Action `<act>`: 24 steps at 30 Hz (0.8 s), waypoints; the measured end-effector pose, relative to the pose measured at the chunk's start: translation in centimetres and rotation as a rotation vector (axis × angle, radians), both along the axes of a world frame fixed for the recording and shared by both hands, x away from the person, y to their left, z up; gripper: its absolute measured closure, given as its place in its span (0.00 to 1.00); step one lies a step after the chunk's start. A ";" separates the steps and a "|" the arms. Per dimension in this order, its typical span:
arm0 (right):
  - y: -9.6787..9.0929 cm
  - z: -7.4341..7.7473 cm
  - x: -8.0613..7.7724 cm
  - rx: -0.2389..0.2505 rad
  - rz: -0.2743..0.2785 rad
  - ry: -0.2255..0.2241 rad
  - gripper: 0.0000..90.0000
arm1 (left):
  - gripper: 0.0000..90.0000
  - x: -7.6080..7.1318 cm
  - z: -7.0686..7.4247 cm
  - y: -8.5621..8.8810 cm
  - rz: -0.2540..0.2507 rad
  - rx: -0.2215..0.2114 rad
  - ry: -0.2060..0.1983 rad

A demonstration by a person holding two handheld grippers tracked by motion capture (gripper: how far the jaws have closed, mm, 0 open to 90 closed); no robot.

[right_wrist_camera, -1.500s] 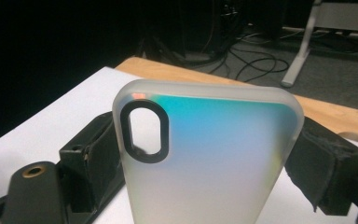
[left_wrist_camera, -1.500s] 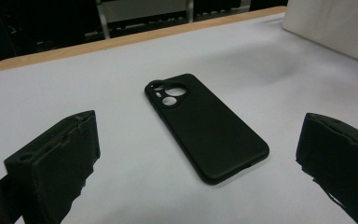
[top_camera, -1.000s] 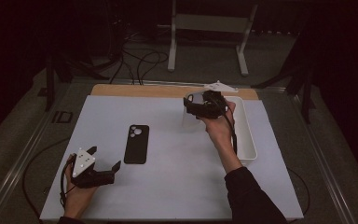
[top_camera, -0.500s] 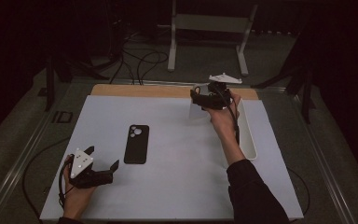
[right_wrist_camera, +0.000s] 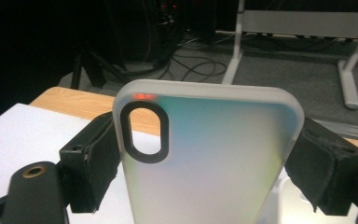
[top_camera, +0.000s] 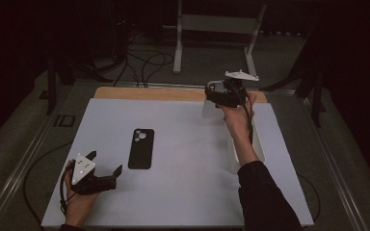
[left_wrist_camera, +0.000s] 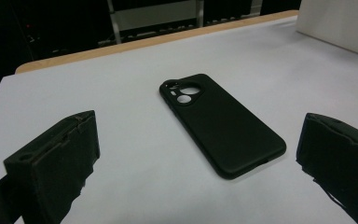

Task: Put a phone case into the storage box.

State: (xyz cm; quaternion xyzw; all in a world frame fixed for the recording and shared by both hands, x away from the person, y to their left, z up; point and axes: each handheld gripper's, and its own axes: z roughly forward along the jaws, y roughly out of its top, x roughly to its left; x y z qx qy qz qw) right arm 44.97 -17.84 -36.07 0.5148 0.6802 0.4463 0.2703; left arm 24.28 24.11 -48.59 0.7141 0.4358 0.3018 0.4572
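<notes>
White phone case (right_wrist_camera: 205, 158) — clamped upright in right gripper (right_wrist_camera: 205, 163); left gripper (left_wrist_camera: 196, 163) jaws apart — black case (left_wrist_camera: 221, 126) ahead.

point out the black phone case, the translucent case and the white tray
black phone case (left_wrist_camera: 221, 128): left gripper view, middle of its back.
translucent case (right_wrist_camera: 209, 158): right gripper view, middle of its frosted back.
white tray (top_camera: 260, 153): high view, right rim.

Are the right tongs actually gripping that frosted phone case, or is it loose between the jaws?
Touching. The right gripper view shows both jaws of the right tongs pressed against the side edges of the frosted phone case, no gap.
</notes>
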 end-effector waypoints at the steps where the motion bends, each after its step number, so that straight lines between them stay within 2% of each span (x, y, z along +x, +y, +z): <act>1: -0.1 0.0 0.1 -0.001 -0.006 0.002 0.19 | 0.00 0.0 0.0 0.0 0.002 0.000 0.000; 14: -2.0 0.1 1.4 -0.025 -0.077 0.013 0.19 | 0.00 -0.1 0.0 0.0 0.002 -0.004 0.000; 18: -2.4 0.0 1.6 -0.022 -0.081 0.013 0.19 | 0.00 -0.1 0.0 0.0 0.003 -0.006 -0.001; 24: -3.3 0.2 1.7 -0.051 -0.105 0.008 0.19 | 0.00 0.0 -0.1 -0.1 0.000 -0.009 0.000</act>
